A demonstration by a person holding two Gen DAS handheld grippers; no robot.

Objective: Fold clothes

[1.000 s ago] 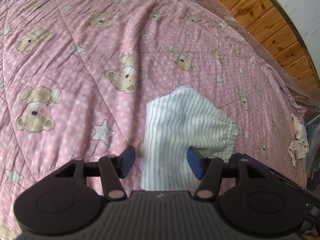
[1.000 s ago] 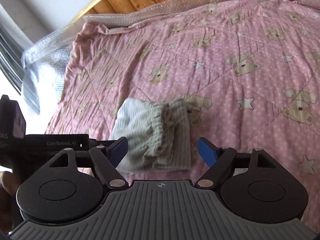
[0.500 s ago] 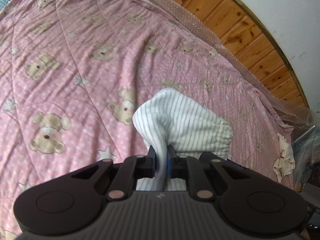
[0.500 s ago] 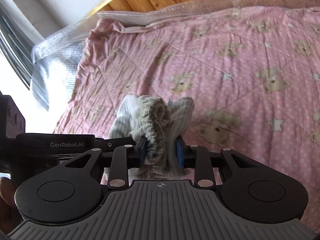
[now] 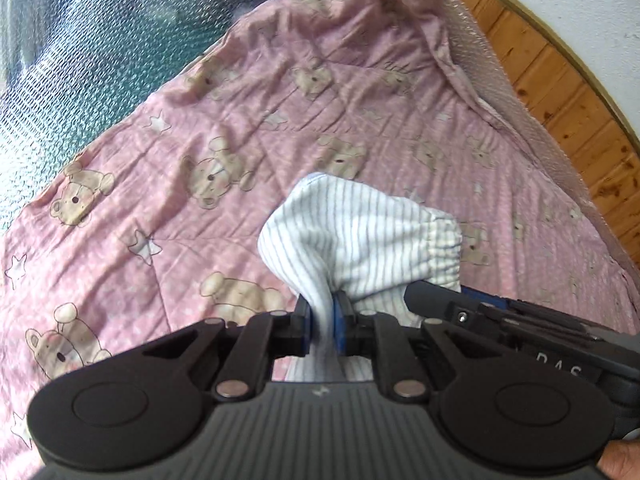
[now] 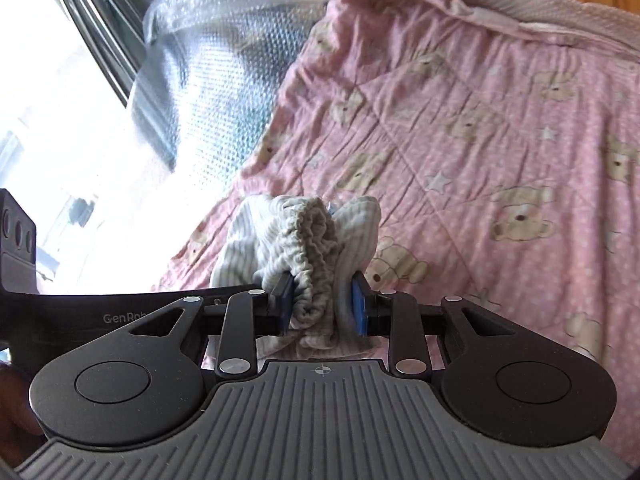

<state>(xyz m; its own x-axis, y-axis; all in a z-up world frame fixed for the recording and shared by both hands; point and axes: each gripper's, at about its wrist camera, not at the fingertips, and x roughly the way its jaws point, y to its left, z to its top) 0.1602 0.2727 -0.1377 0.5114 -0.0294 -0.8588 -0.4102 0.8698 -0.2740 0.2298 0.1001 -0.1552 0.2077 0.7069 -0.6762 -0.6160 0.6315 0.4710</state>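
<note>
A folded white garment with thin grey stripes (image 5: 360, 236) hangs off the pink bear-print quilt (image 5: 200, 128), carried between both grippers. My left gripper (image 5: 321, 318) is shut on a thin pinch of its plain edge. My right gripper (image 6: 322, 304) is shut on the bunched elastic waistband of the striped garment (image 6: 308, 240), its blue pads pressing a thick wad. In the left wrist view the right gripper's black body (image 5: 520, 328) reaches in from the right, under the garment's gathered hem. The garment's underside is hidden.
The quilt (image 6: 480, 120) ends at a rumpled corner. Beyond it lies bubble wrap (image 5: 80, 40) over the mattress edge, also bubble wrap (image 6: 208, 80) beside a bright window (image 6: 48, 120). A wooden headboard (image 5: 560, 92) runs along the far right. A hand (image 5: 620, 460) holds the right gripper.
Both grippers went from open beside the garment lying on the quilt to shut on it. They have lifted it and carried it sideways toward the quilt's corner by the bubble wrap.
</note>
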